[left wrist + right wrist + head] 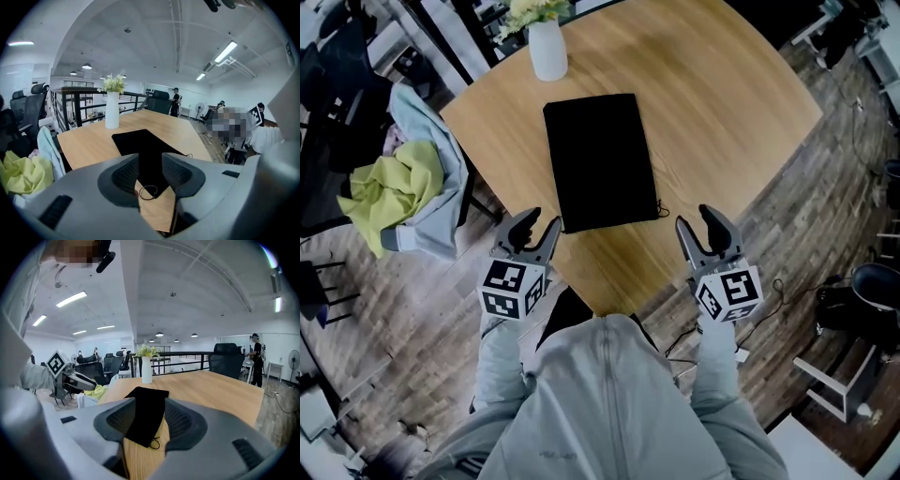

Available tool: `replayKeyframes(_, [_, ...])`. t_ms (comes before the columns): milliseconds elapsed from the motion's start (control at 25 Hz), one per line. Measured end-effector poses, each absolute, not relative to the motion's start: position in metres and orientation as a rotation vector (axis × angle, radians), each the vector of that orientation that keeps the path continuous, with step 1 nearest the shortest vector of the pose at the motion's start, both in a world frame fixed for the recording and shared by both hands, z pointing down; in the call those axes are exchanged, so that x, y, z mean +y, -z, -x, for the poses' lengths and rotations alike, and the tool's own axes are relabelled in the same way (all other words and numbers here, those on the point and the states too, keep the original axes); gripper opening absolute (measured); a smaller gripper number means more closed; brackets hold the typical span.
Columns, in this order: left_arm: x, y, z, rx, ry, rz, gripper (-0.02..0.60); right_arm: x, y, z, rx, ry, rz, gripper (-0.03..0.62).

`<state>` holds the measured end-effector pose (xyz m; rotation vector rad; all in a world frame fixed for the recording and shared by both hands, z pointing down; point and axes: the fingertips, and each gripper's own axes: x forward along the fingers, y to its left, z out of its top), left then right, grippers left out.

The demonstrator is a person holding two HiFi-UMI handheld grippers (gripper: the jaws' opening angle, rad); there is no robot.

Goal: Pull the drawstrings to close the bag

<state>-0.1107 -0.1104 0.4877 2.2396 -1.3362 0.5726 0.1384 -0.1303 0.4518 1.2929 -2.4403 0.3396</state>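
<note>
A flat black drawstring bag (600, 159) lies on the round wooden table (722, 103), its mouth end towards me. A thin black drawstring (661, 208) sticks out at the bag's near right corner, and a small cord loop (149, 191) lies at the near left corner. My left gripper (541, 225) hovers just short of the near left corner, open and holding nothing. My right gripper (696, 221) hangs to the right of the near right corner, open wide and holding nothing. In the right gripper view the bag (147, 413) and its cord (153, 442) show between the jaws, untouched.
A white vase (547, 47) with flowers stands behind the bag at the table's far side. A chair draped with yellow and grey clothes (403, 187) stands left of the table. Cables (773, 291) and a stool (830, 384) are on the floor to the right.
</note>
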Motion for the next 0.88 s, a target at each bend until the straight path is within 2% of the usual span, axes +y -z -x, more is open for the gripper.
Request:
replayKeyframes(440, [-0.102,-0.579,0.120,-1.261,-0.781,-2.142,0.155,-0.138,-0.559,-0.150,-2.272,-0.401,-1.151,0.176])
replayKeyframes(880, [-0.108,-0.613,0.120,-1.154,-0.978,-2.221,0.155,-0.147,-0.599,-0.150,-2.270,-0.481,-1.072,0.170])
